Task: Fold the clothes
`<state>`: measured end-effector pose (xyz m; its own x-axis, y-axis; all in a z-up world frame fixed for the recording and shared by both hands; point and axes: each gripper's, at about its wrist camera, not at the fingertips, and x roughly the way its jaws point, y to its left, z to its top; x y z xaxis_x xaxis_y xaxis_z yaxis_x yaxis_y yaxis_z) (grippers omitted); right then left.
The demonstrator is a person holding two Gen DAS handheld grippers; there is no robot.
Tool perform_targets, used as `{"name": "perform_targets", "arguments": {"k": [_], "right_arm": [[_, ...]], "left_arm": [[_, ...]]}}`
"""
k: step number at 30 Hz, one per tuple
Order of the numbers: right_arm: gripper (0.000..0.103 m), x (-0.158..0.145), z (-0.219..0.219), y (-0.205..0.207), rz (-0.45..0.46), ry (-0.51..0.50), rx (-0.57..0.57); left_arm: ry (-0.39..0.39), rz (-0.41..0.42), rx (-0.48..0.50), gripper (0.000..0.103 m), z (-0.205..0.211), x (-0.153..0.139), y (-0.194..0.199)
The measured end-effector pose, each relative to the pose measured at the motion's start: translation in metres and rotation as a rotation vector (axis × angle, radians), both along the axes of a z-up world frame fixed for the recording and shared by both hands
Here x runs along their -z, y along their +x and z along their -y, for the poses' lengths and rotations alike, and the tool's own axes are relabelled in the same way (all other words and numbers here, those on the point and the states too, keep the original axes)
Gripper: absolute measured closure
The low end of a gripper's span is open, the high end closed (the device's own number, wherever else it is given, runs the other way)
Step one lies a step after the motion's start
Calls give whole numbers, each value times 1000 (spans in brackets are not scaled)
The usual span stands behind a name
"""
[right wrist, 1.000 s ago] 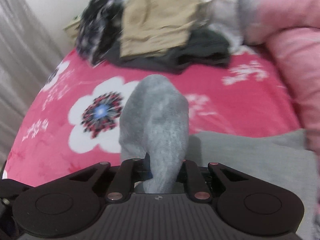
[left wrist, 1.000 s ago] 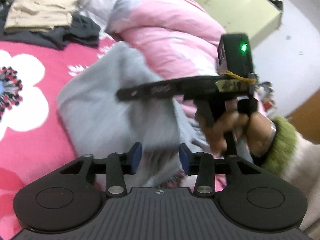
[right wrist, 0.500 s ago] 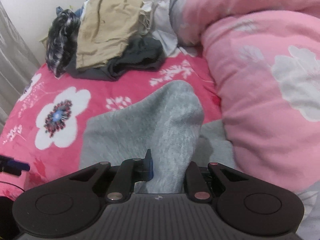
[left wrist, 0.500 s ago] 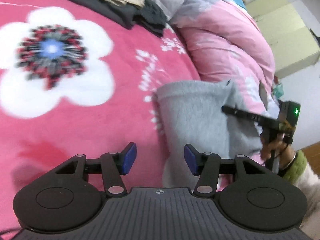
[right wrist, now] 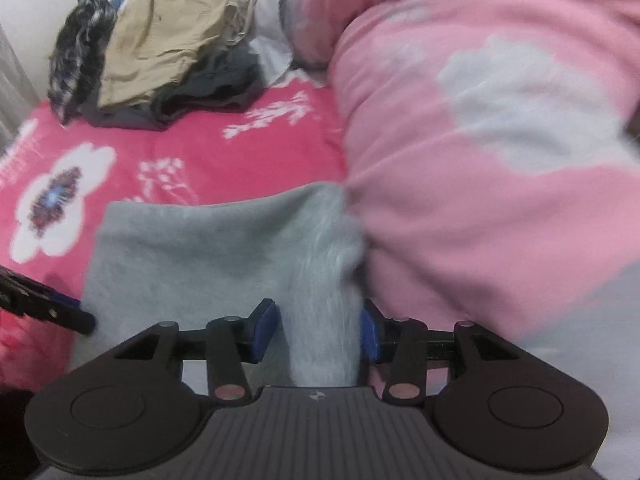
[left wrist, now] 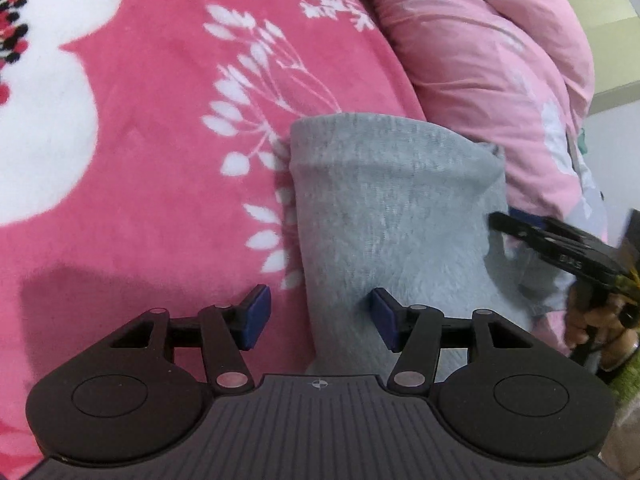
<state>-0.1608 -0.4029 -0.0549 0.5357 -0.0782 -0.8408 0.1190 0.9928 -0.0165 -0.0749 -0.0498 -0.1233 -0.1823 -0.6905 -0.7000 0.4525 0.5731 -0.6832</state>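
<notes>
Grey fleece garment (left wrist: 384,216) lying folded on the pink flowered blanket (left wrist: 160,128), hard against the rolled pale-pink quilt (right wrist: 480,152) along the blanket's right side, far folded edge running straight across, near part passing out of sight under both grippers. Left gripper (left wrist: 316,318) low over the garment's left border, jaws spread wide and gripping nothing: left blue pad (left wrist: 254,316) over bare blanket, right blue pad (left wrist: 384,318) over grey cloth, the garment's edge running between them. Right gripper (right wrist: 318,330) at the garment's right border beside the quilt, a raised ridge of grey cloth standing between its blue pads (right wrist: 262,330); right pad against the cloth, a sliver of gap showing at the left pad, fingers parted and no longer pinching, though motion blur softens the detail there. Seen from the left wrist camera, right gripper (left wrist: 516,226) reaching in from the right edge of the frame over the garment, held by a hand (left wrist: 592,316) partly visible below it. Seen from the right wrist camera, tip of the left gripper (right wrist: 76,316) poking in at the left, touching or just beside the garment's left edge. Heap of other clothes (right wrist: 160,40) at the far end of the blanket, tan piece on top of dark ones, well apart from the grey garment.
</notes>
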Motion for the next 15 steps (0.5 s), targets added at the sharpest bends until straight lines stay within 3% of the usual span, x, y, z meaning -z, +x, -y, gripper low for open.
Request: {"name": "perform_targets", "arguments": {"k": [2,6,9,12,15], "right_arm": [[57,-14,-6,-8,40,-87,-10],[57,-12,-29,2,91,-100,-117],[64,-10,-46,9,129,-109,-197],[64,20,-47,31,114,-153,-218],[64,42,-29,43,148,-132,-165]], "left_arm": [[-4,2,-6,47,-4,0,0],[-11,1,-22,47,-5,1,-2],[-13,3,-35,46,-7,2,-3],[-19,29,-40,44,-8,4,-6],[-28,29,-50,43,-8,5,-7]]}}
